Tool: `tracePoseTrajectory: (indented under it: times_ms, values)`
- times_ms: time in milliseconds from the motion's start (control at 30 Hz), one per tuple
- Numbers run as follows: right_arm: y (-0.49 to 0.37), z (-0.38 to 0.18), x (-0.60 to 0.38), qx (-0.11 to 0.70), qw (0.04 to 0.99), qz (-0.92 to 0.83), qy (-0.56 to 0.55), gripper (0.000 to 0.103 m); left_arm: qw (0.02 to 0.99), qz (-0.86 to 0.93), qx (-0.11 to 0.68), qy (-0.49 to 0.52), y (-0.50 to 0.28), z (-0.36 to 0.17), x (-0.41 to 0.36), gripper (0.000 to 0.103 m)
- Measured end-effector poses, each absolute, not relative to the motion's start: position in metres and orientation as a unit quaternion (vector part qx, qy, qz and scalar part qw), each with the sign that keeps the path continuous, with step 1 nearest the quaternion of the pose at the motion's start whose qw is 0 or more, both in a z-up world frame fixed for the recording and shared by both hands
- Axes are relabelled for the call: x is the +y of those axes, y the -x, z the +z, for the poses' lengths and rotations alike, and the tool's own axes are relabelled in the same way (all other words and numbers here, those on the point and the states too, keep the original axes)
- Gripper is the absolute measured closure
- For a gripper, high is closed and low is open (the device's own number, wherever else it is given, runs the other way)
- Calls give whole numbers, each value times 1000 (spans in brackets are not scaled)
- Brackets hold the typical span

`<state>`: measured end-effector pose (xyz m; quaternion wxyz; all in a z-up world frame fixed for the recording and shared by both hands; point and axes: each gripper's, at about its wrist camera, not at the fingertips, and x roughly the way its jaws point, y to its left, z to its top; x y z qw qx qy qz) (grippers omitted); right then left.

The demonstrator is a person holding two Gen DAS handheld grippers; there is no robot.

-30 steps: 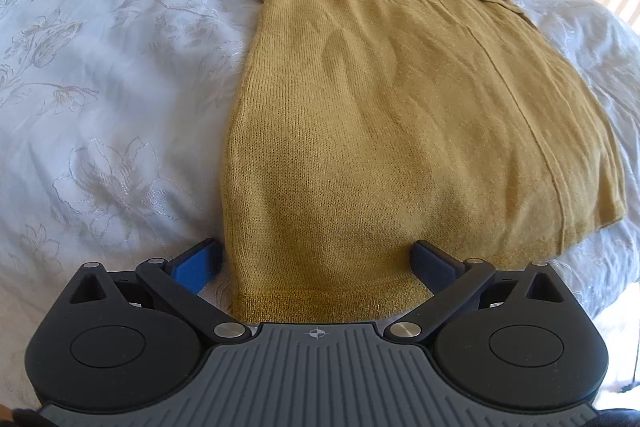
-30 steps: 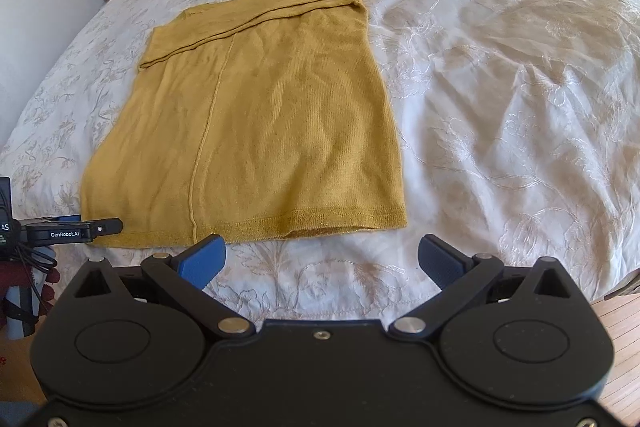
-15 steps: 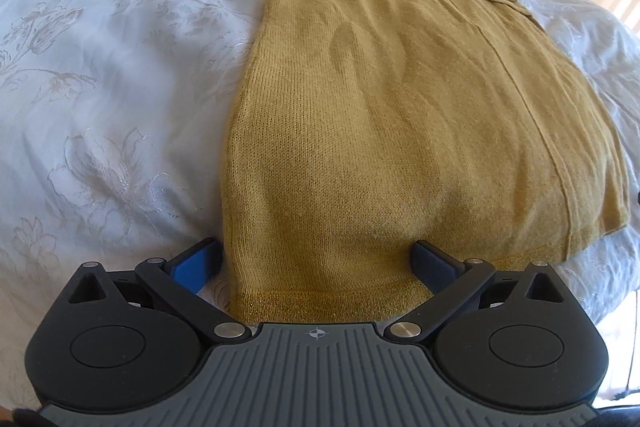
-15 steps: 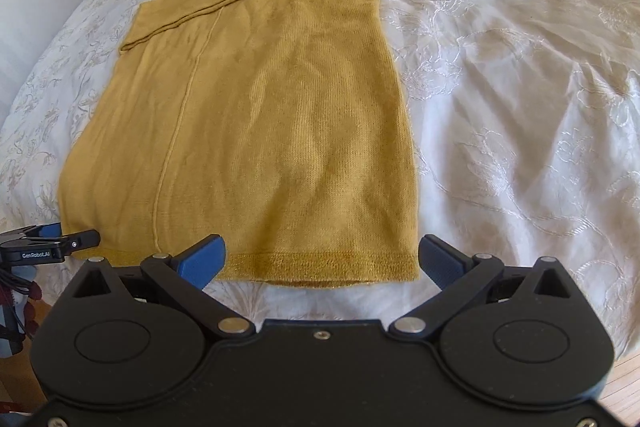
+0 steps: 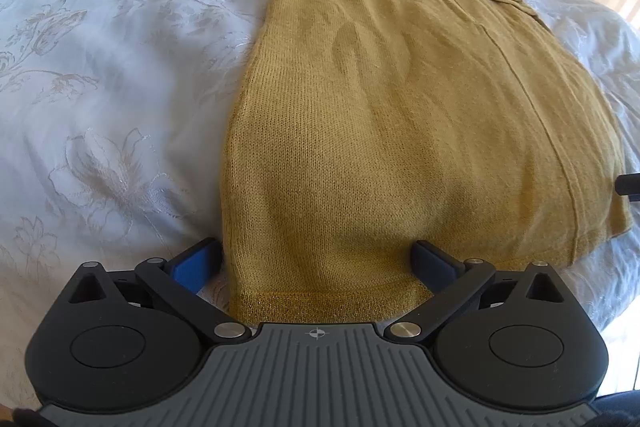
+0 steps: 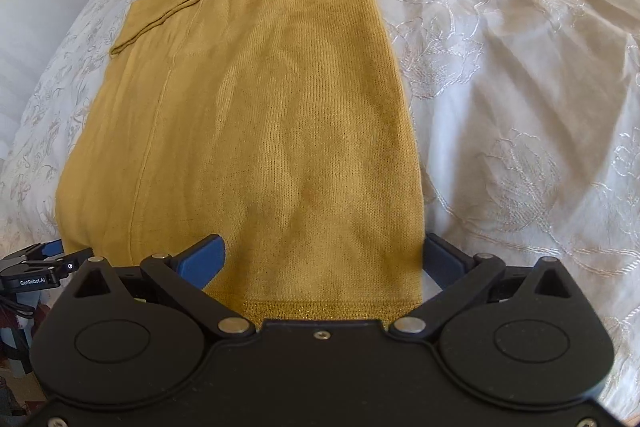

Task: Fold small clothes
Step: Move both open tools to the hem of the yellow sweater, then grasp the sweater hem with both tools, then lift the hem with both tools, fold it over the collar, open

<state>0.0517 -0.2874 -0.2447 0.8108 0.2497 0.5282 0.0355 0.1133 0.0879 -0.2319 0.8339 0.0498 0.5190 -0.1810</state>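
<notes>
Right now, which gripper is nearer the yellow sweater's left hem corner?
Left. The left gripper is open at the sweater's left hem corner, its fingers either side of the side edge. The right gripper is open at the opposite, right hem corner.

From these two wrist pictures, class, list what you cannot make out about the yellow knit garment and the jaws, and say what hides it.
- Yellow knit garment, near hem: its middle is hidden behind each gripper body in both wrist views.
- Its neckline: cut off by the top edge in the right wrist view.
- Left gripper and right gripper, jaws spread: whether the lower pads touch the bedspread cannot be told.
</notes>
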Motion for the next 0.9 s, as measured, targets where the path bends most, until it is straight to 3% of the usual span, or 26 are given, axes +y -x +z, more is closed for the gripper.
tracePoseTrajectory:
  times_ms: [233,333,400,433,467,500,533,633,900]
  values:
    - [-48,-243,-292,535,809,51,-240,0,822,-174,539,-52,-124,-230,82,1]
    - [-55,-242,-290,555,795,67,-236,0,823,-171,540,-41,-127,-224,87,19]
    - [-56,-240,-297,559,785,78,-254,10,825,-168,539,-28,-127,-218,94,48]
    - [-55,-239,-301,561,782,78,-259,25,824,-170,540,-20,-127,-215,98,55]
    - [-53,-237,-306,562,780,79,-265,45,821,-175,544,-9,-128,-213,101,74]
    - [-52,-237,-313,561,773,88,-281,57,815,-180,551,2,-130,-210,103,89]
    - [-51,-236,-319,559,764,100,-305,87,810,-182,557,14,-132,-206,104,90]
    - [-53,-219,-328,541,769,124,-317,85,808,-187,557,39,-140,-190,104,96]
    - [-94,-159,-353,447,810,152,-348,85,849,-171,487,116,-183,-129,92,97]
